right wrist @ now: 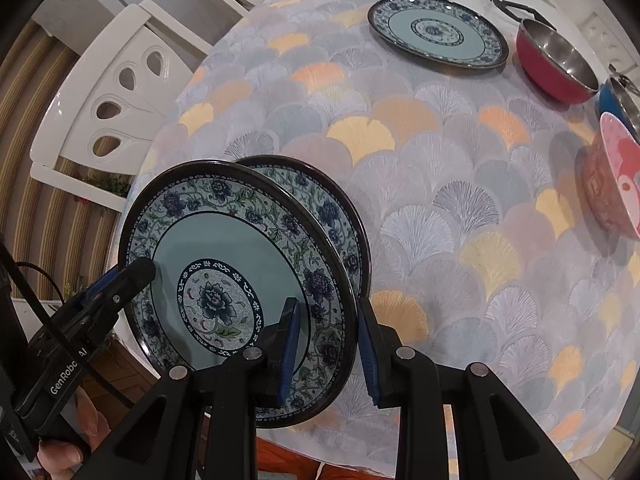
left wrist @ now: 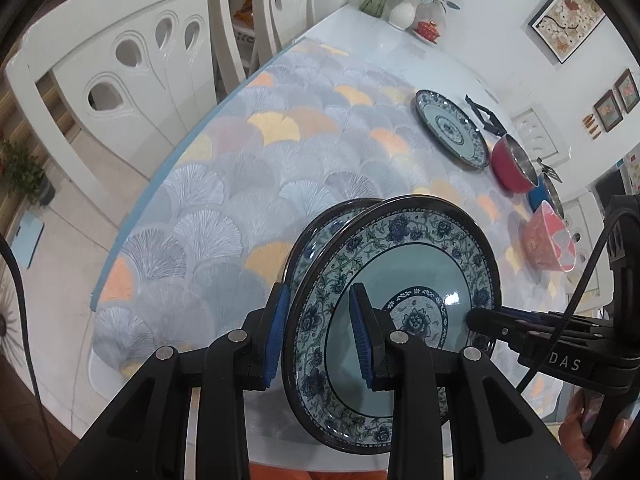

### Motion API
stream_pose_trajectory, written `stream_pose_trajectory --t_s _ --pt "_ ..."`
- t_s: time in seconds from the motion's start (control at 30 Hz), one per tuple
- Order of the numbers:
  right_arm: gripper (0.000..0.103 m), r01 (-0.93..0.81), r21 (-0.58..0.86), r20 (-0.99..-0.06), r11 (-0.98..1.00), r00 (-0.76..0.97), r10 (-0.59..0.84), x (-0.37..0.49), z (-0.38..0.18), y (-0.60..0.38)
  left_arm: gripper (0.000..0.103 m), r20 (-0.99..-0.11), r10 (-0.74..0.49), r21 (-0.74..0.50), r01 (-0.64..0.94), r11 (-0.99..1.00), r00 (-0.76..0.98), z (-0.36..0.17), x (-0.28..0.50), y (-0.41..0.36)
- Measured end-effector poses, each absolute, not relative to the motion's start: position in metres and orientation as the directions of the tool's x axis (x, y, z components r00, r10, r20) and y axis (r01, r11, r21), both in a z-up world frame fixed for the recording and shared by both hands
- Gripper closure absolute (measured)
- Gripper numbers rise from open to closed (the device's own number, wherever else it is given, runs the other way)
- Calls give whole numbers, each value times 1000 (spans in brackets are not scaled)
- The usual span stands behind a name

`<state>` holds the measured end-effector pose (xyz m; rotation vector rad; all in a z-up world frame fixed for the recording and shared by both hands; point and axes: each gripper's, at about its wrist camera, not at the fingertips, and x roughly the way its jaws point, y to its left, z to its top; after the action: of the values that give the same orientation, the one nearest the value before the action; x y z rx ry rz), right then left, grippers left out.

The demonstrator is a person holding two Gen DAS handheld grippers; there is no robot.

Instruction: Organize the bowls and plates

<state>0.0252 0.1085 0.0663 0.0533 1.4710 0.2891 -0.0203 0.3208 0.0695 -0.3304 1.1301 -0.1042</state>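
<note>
Fan-patterned tablecloth [right wrist: 440, 184] covers the dining table. Left gripper [left wrist: 320, 332] and right gripper [right wrist: 328, 356] each clamp opposite rim edges of two blue floral plates [right wrist: 224, 280] held together on edge above the cloth. Farther off lie a third plate [right wrist: 438, 32], red bowl [right wrist: 556, 66], blue bowl [right wrist: 620, 100] and pink bowl [right wrist: 612, 176].

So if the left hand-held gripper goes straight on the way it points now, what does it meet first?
Probably the patterned tablecloth. The left hand-held gripper points steeply down, clamped on the rim of a stack of two blue floral plates, whose far edge would likely touch first; depth is unclear.
</note>
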Motion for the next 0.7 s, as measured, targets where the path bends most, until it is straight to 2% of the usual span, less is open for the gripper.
stream_pose_trajectory --t_s 0.7 --pt "75 -128 178 -981 976 56 187 42 37 108 75 -882 -215 -249 -27 968 418 50 9 306"
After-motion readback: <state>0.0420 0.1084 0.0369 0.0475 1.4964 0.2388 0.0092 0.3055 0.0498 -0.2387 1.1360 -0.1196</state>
